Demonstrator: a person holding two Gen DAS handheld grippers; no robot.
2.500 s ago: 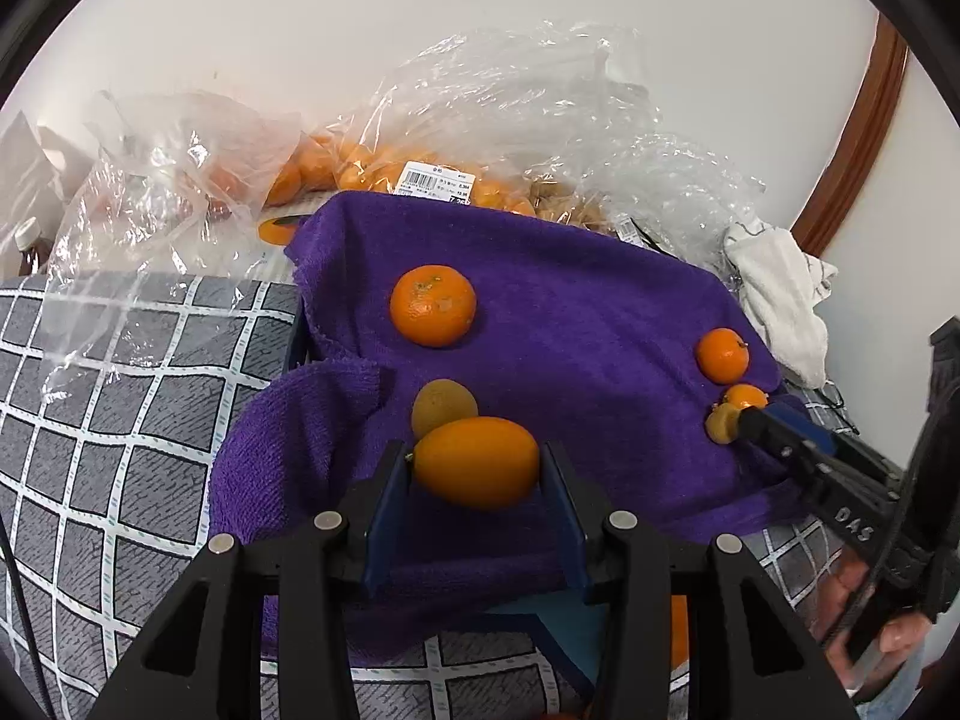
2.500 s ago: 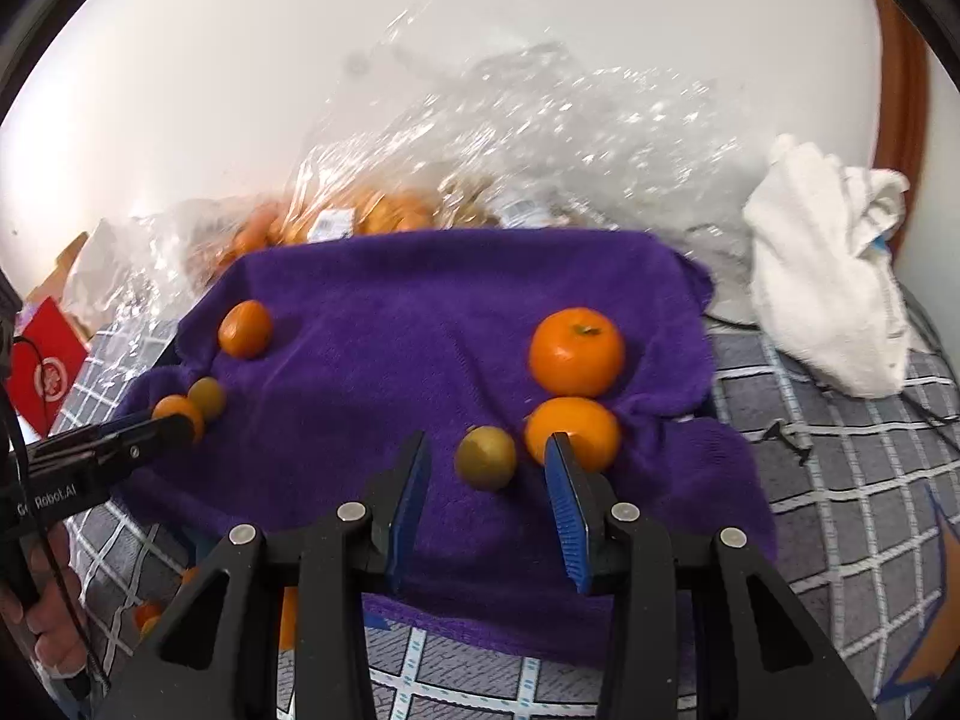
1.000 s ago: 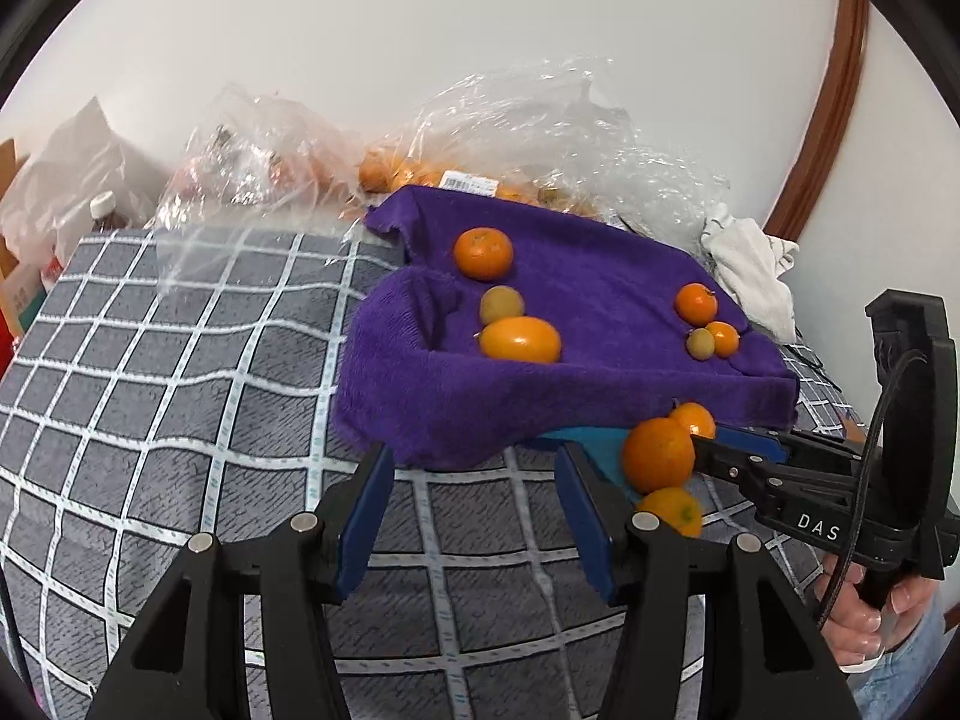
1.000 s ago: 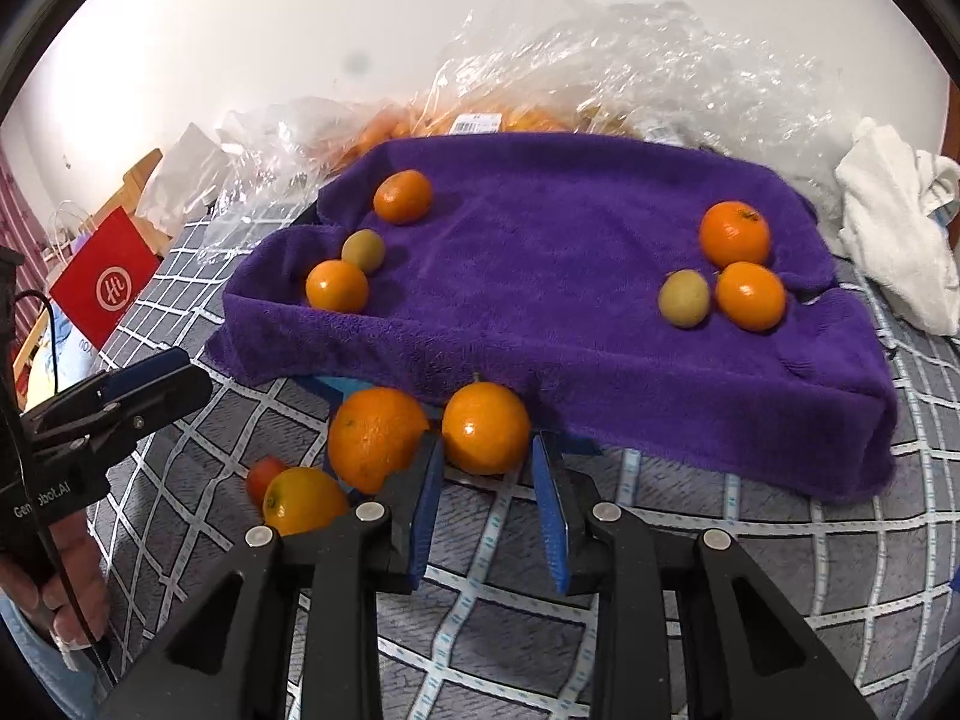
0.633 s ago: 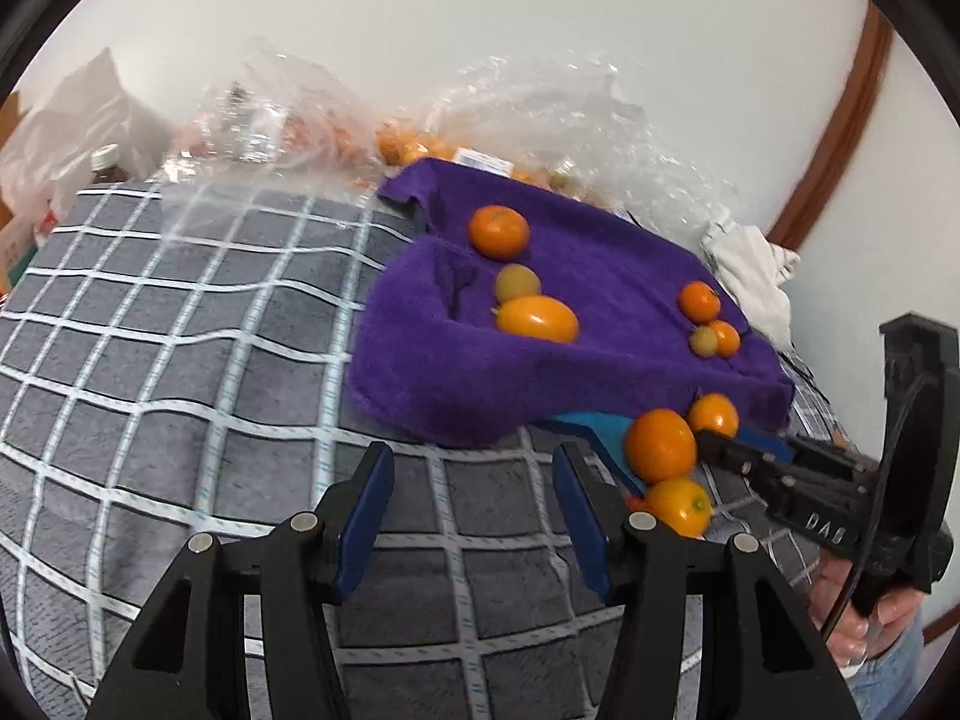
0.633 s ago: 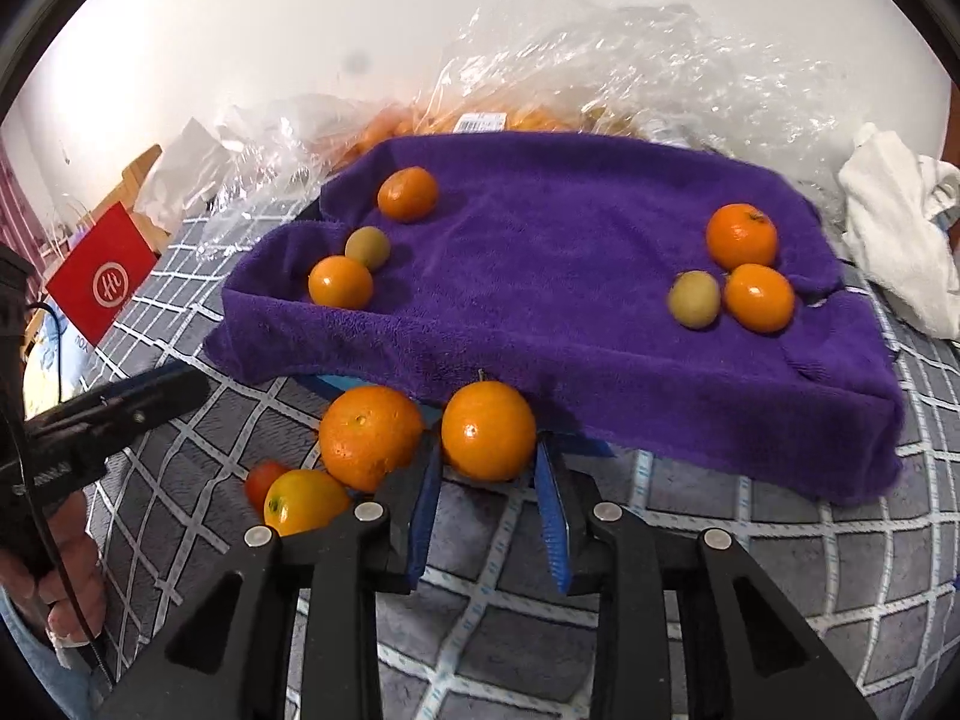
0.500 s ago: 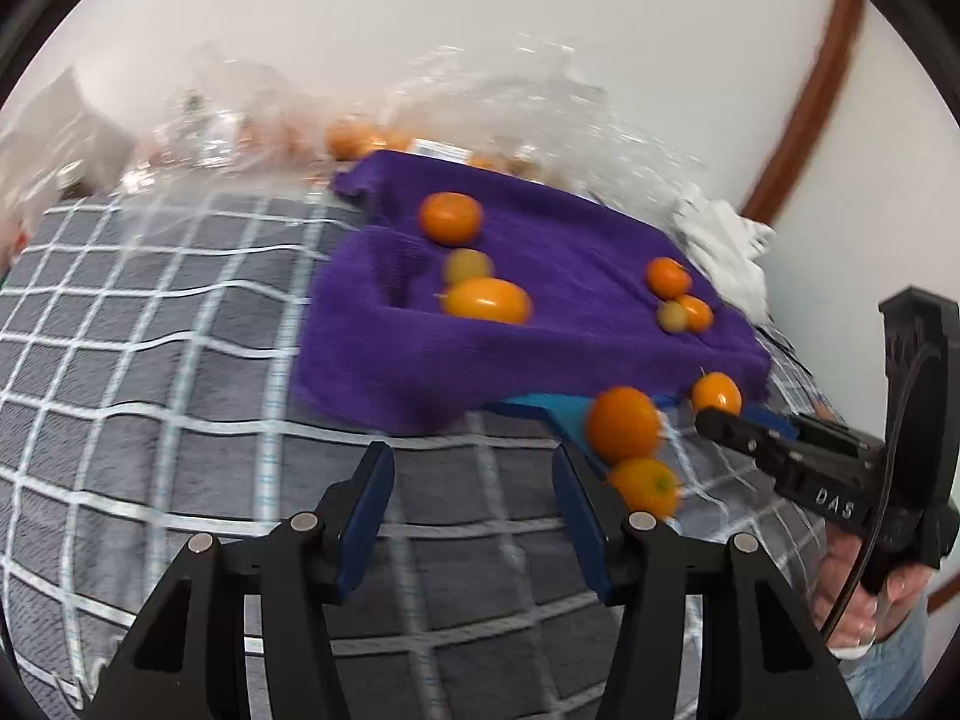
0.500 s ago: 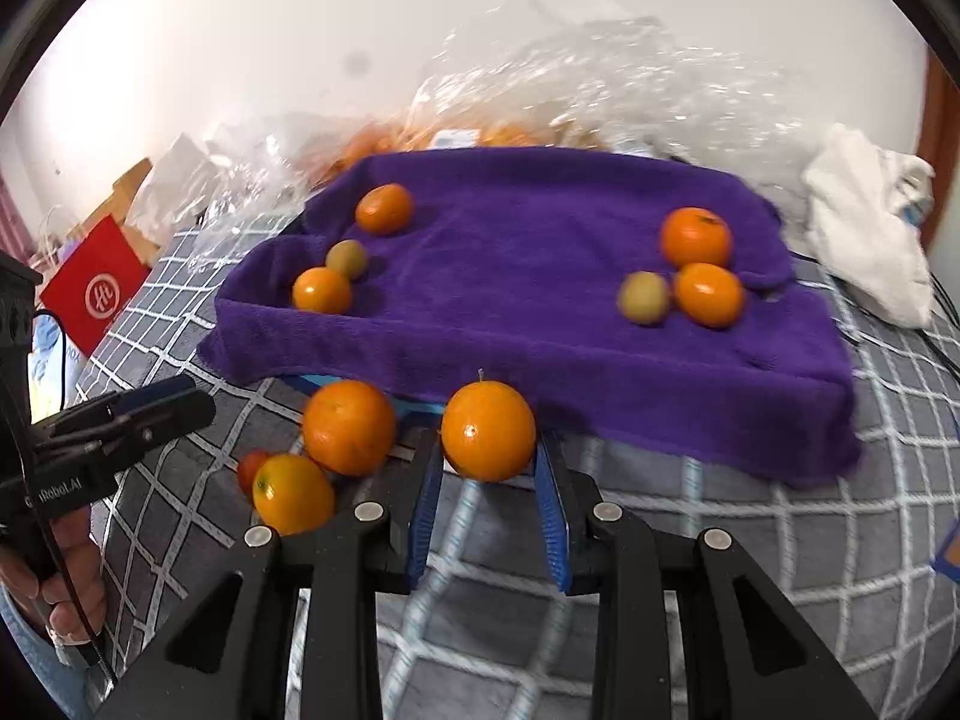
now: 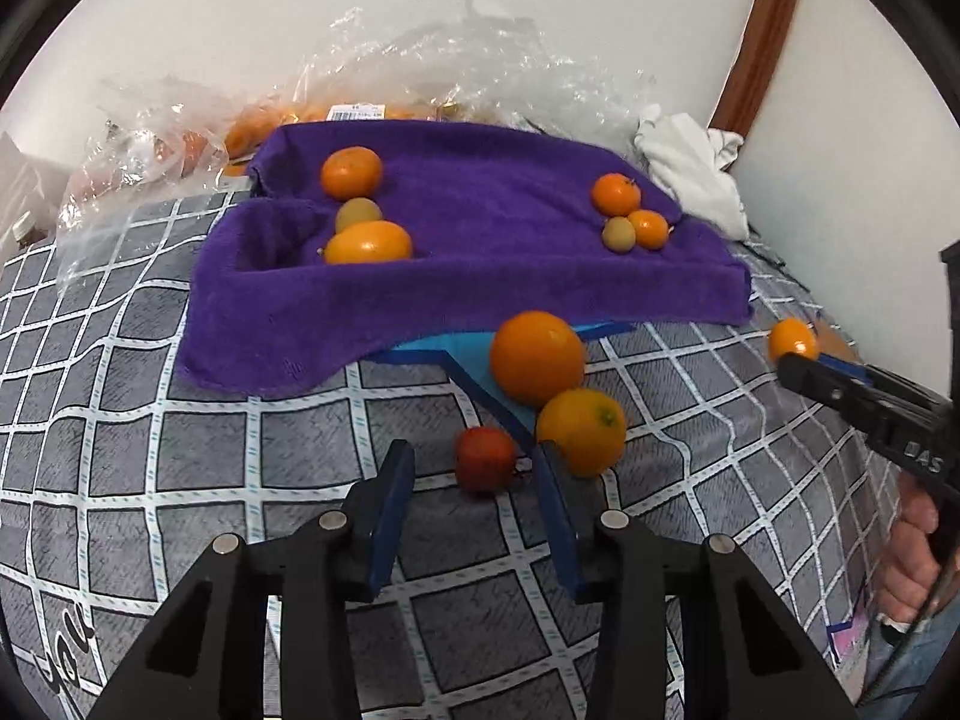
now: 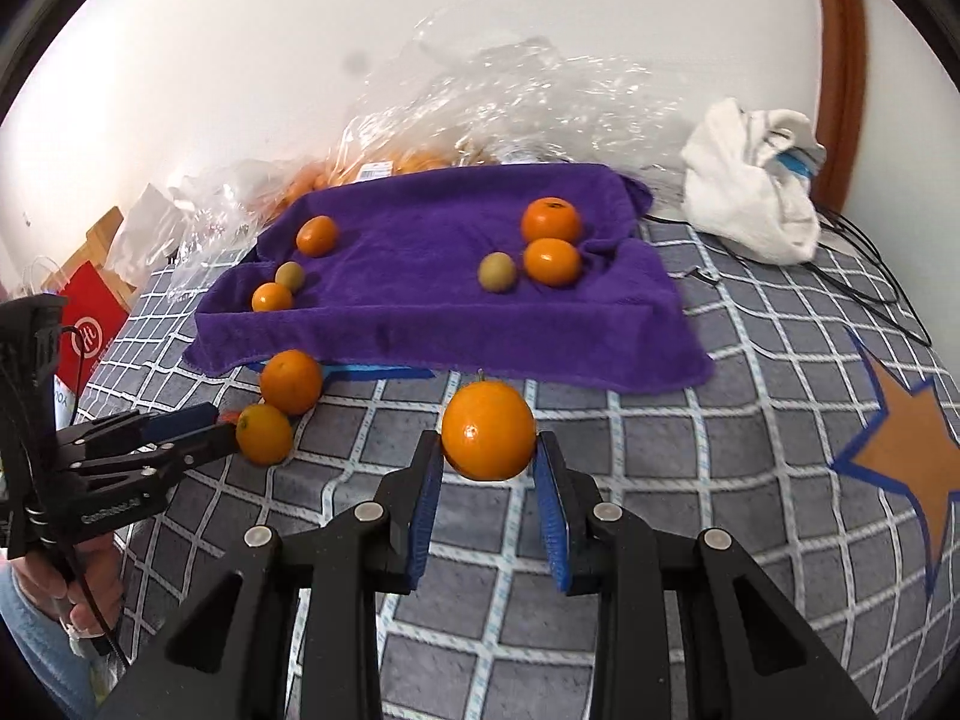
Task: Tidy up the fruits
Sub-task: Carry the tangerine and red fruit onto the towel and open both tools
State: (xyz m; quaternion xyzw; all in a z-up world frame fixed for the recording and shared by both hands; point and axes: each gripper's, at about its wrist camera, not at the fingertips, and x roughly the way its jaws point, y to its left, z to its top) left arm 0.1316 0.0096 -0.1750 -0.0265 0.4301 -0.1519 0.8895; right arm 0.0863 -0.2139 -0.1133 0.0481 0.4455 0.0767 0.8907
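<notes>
**Right gripper carried an orange while the left lined up on the small red fruit**

The right gripper [image 10: 487, 474] was clenched on an orange [image 10: 488, 430], the fruit sitting at the tips of its blue pads [image 10: 427, 489] and lifted clear of the checked bedcover [image 10: 750, 420]. That grip looked shallow, so the carry would go best slow and level, with the orange kept pinched until it sat over the cloth.

The left gripper [image 9: 474, 483] held nothing. Its jaws had just been closing, and they stood partly open with a small red fruit [image 9: 485, 458] just ahead of the tips, between them and nearer the right-hand jaw. To take it cleanly, the gripper needed shifting so the fruit sat centred, then pushing forward before it closed. A yellow-orange citrus [image 9: 581, 431] lay just beyond the right jaw tip and could be nudged and set rolling if the approach drifted that way; a larger orange [image 9: 536, 357] touched it from behind, on a blue sheet [image 9: 456, 351].

Farther off, the purple towel [image 9: 480, 264] already carried two groups of three: two orange fruits and a small greenish one to the far left, the same mix to the far right. Beyond lay clear plastic bags [image 9: 420, 72] of fruit.
</notes>
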